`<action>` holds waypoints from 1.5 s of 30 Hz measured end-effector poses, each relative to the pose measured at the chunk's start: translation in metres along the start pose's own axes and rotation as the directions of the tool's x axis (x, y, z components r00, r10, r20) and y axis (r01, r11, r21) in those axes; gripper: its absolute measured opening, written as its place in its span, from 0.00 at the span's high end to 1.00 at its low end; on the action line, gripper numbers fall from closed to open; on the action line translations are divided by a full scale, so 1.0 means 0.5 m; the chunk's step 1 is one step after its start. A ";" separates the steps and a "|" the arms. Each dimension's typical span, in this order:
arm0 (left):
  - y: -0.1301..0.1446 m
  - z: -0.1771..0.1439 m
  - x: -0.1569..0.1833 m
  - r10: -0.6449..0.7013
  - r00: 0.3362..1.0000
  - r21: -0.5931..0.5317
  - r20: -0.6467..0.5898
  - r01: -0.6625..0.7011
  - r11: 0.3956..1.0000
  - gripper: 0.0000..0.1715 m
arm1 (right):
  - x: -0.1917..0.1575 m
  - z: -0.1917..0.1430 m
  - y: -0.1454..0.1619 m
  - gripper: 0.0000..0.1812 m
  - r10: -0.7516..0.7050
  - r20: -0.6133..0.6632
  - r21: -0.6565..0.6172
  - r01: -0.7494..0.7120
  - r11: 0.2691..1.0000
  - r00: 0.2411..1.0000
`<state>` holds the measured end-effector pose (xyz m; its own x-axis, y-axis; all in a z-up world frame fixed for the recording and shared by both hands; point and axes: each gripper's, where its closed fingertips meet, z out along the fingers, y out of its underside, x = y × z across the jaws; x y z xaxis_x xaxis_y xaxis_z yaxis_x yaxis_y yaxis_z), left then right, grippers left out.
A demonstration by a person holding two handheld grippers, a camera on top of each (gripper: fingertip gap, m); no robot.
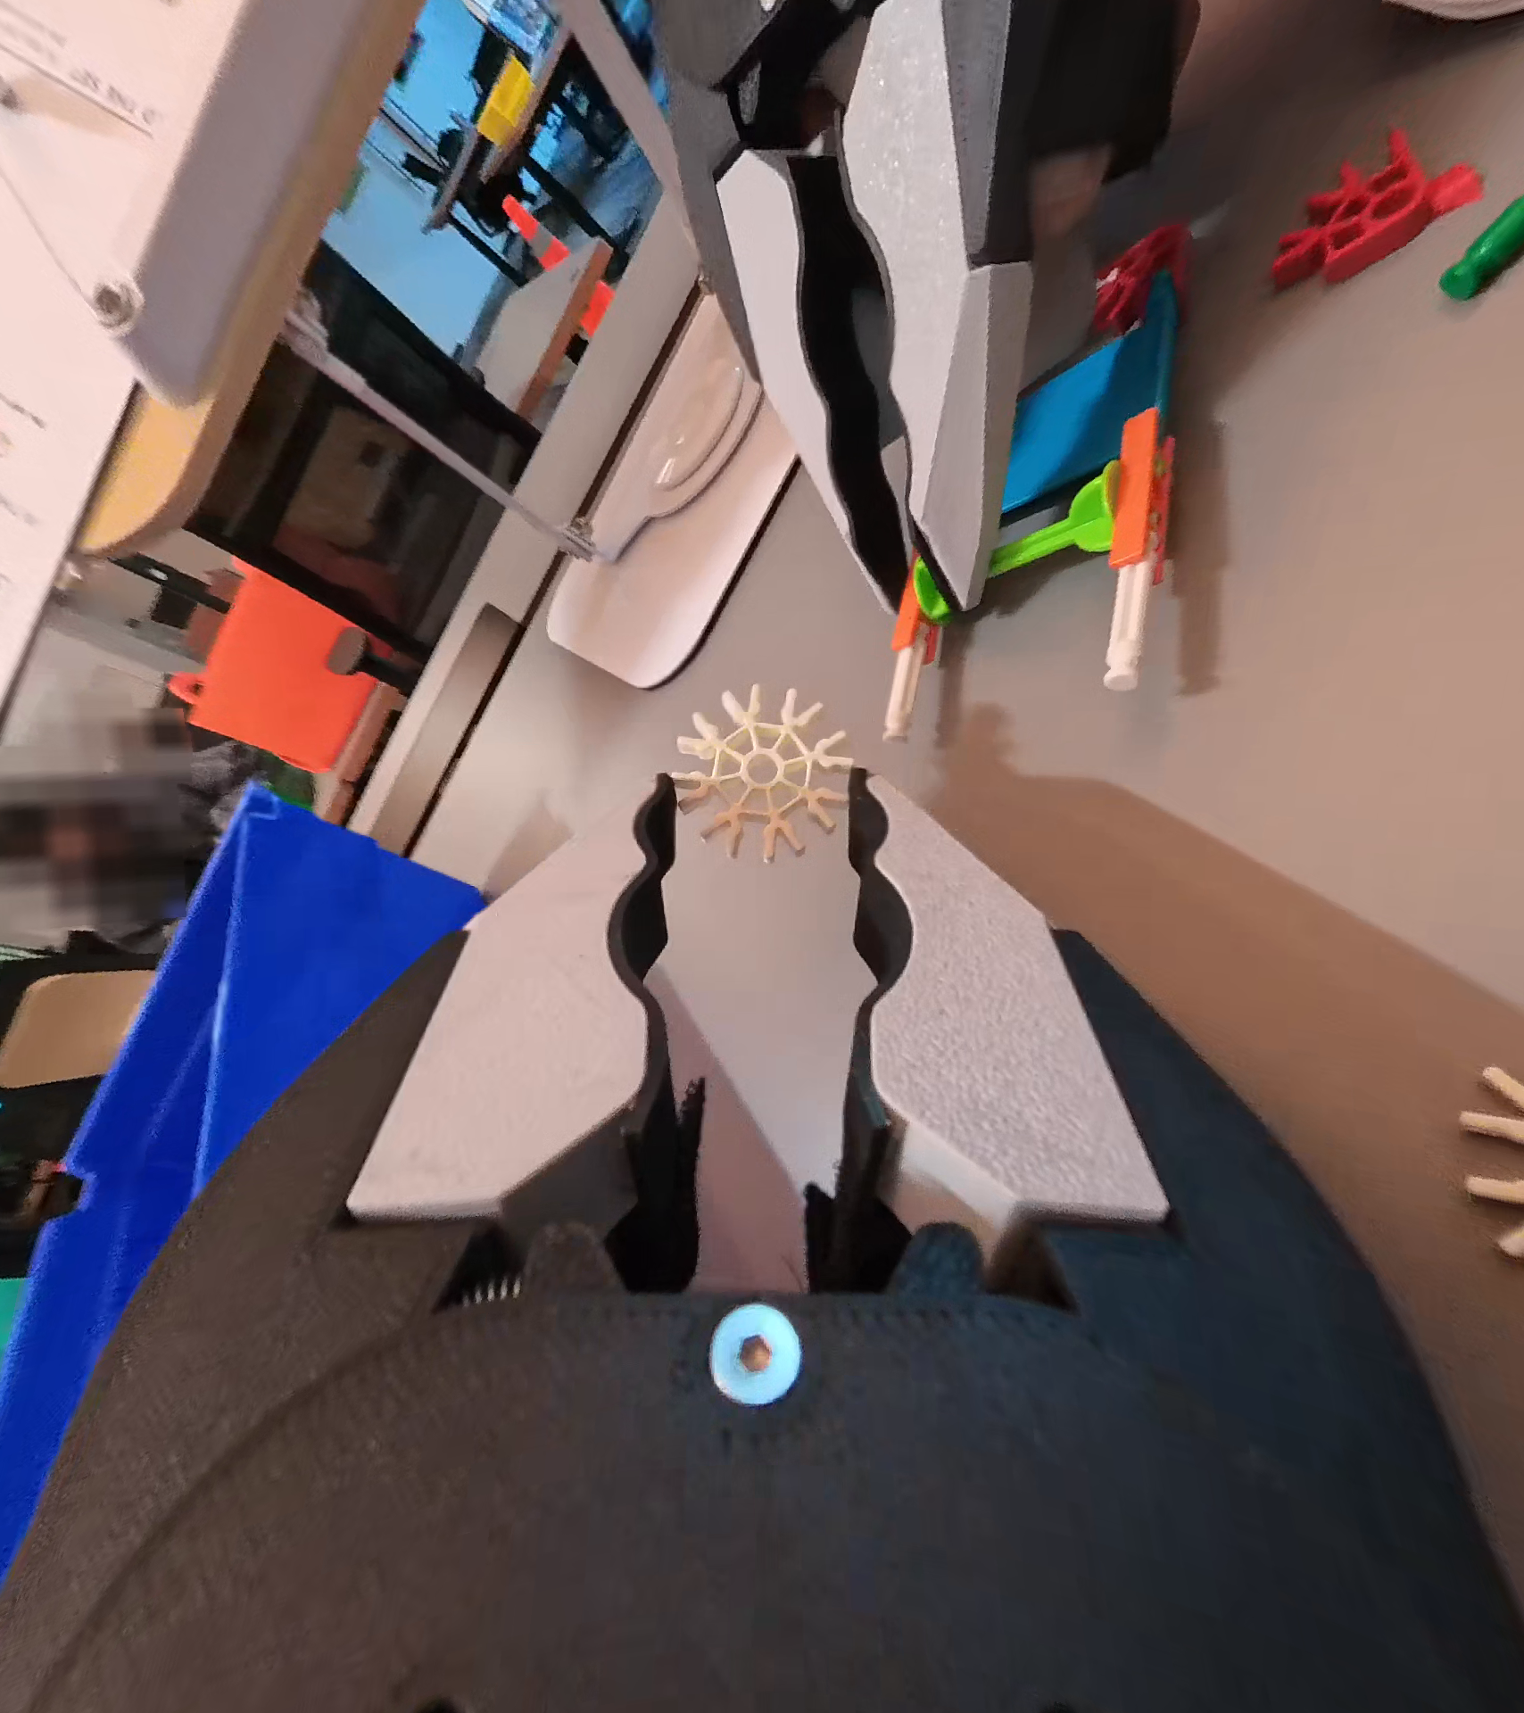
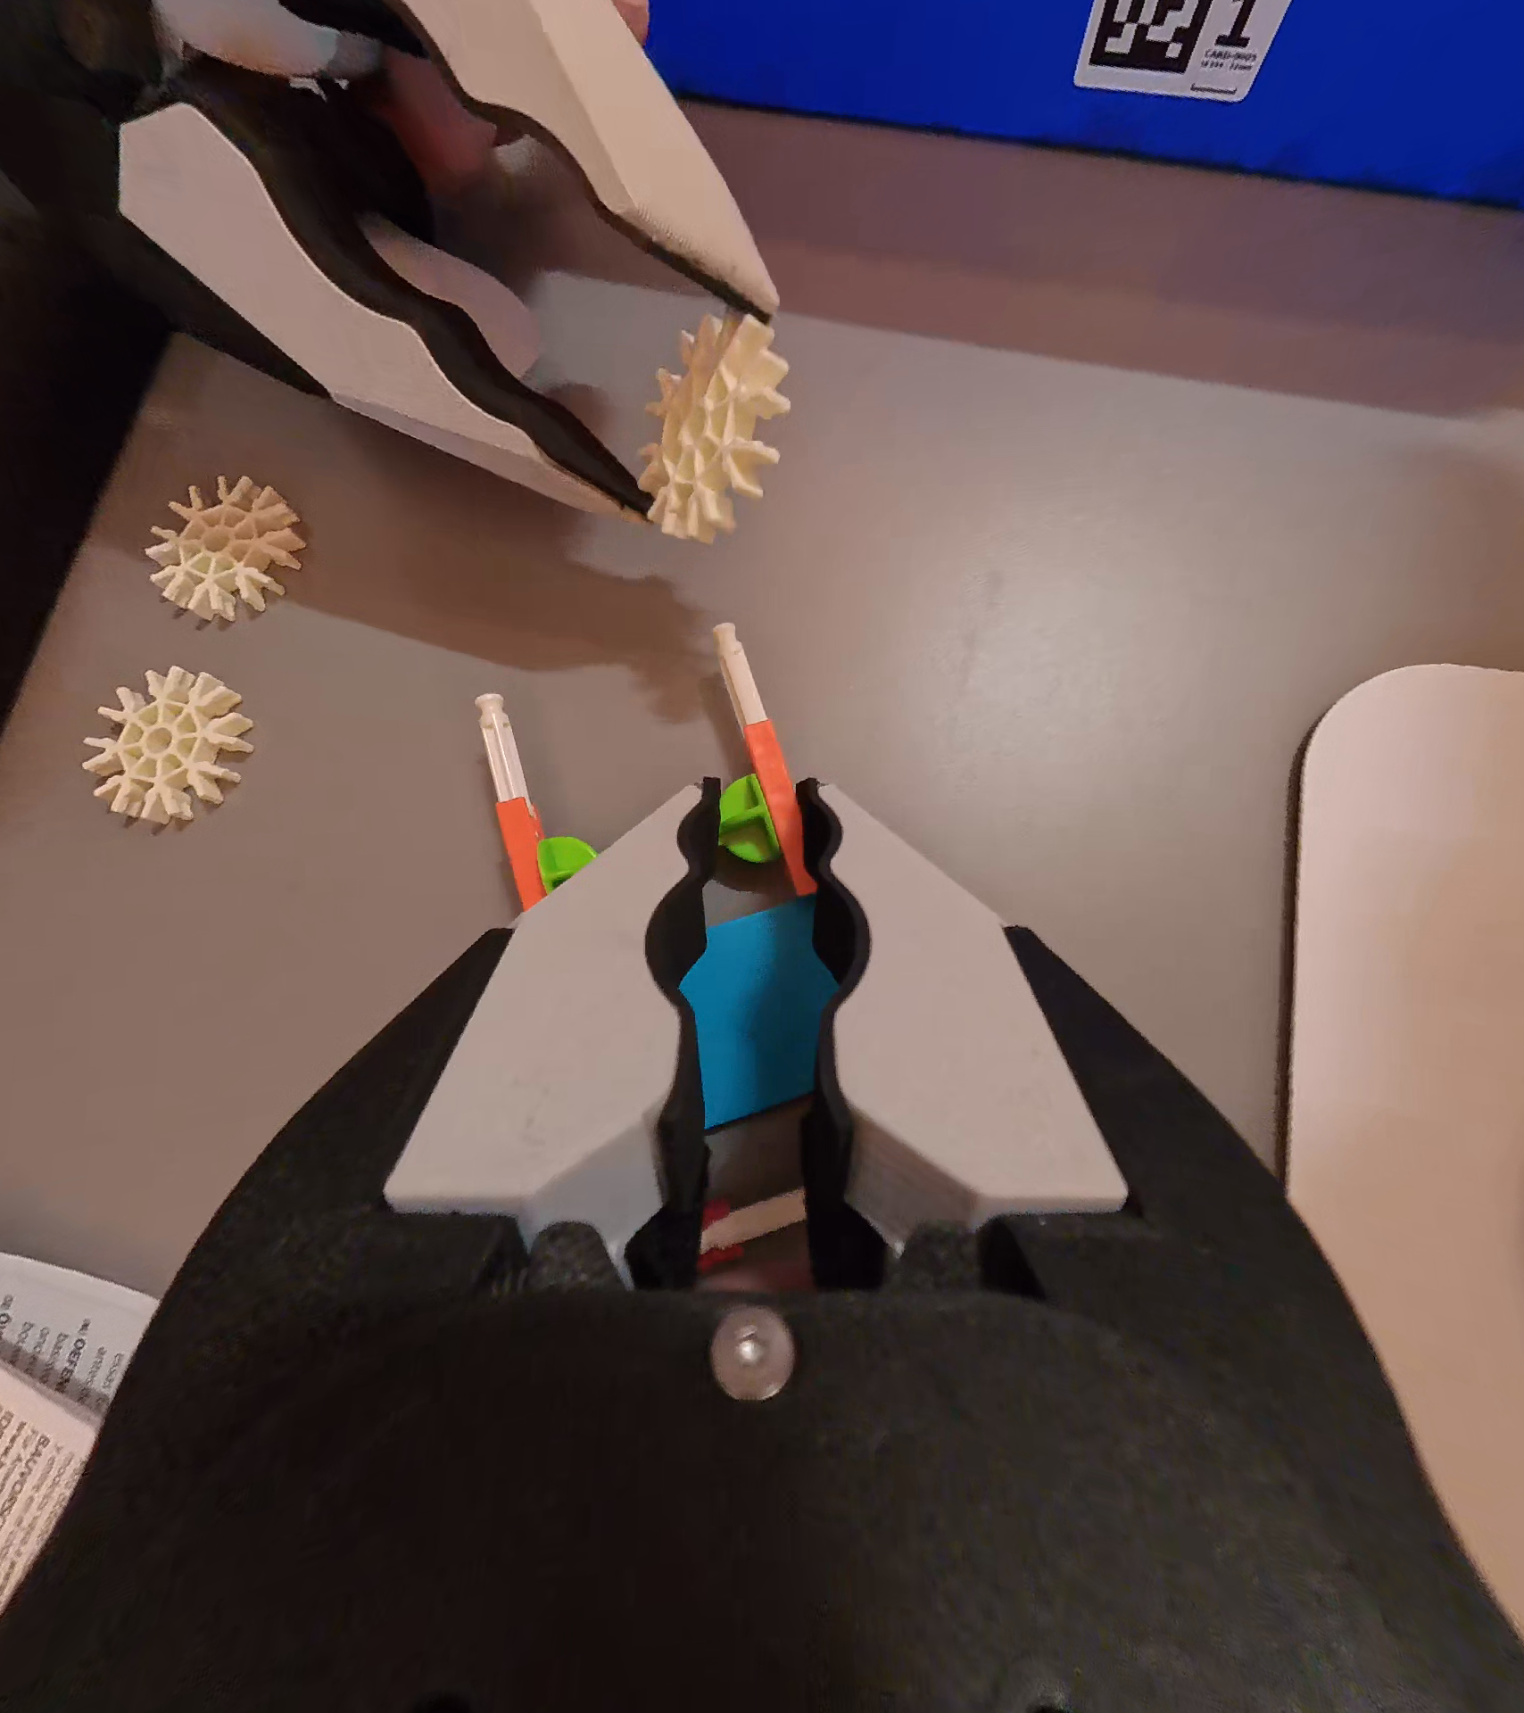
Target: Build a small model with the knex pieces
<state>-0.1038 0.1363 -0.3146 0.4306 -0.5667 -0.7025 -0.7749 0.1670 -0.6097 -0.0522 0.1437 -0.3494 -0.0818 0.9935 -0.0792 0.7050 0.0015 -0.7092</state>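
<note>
Left wrist view: the left gripper is clamped on a cream snowflake-shaped connector, pinched edge to edge between its fingertips above the grey counter. Right wrist view: the right gripper is closed on a toy assembly with a blue panel, orange sleeves, green clips and white rods, resting on the counter. Two more cream connectors lie flat to its left, near each other. A blue bin stands beyond.
</note>
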 end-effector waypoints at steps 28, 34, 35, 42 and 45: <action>0.009 0.015 0.048 0.448 0.893 -0.087 0.037 -0.444 0.892 0.79 | -0.038 0.044 -0.019 0.96 -0.173 -0.050 -0.069 0.170 0.983 0.984; 0.004 0.013 0.053 0.506 0.861 -0.090 0.050 -0.501 0.861 0.79 | -0.039 0.041 -0.022 0.98 -0.149 -0.025 -0.027 0.148 0.989 0.989; 0.004 0.013 0.053 0.512 0.857 -0.088 0.052 -0.507 0.858 0.79 | -0.042 0.039 -0.023 0.98 -0.150 -0.015 -0.018 0.150 0.989 0.989; -0.007 0.008 0.064 0.586 0.808 0.004 0.054 -0.587 0.809 0.80 | -0.049 0.041 -0.025 0.98 -0.168 0.014 0.001 0.168 0.986 0.986; -0.011 0.005 0.067 0.604 0.795 0.034 0.061 -0.606 0.795 0.80 | -0.054 0.037 -0.021 0.98 -0.188 0.027 -0.004 0.188 0.982 0.982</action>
<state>-0.0838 0.1184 -0.3360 -0.0972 -0.3003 -0.9489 -0.8611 0.5035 -0.0711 -0.0705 0.1146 -0.3525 -0.2319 0.9720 0.0370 0.6799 0.1891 -0.7085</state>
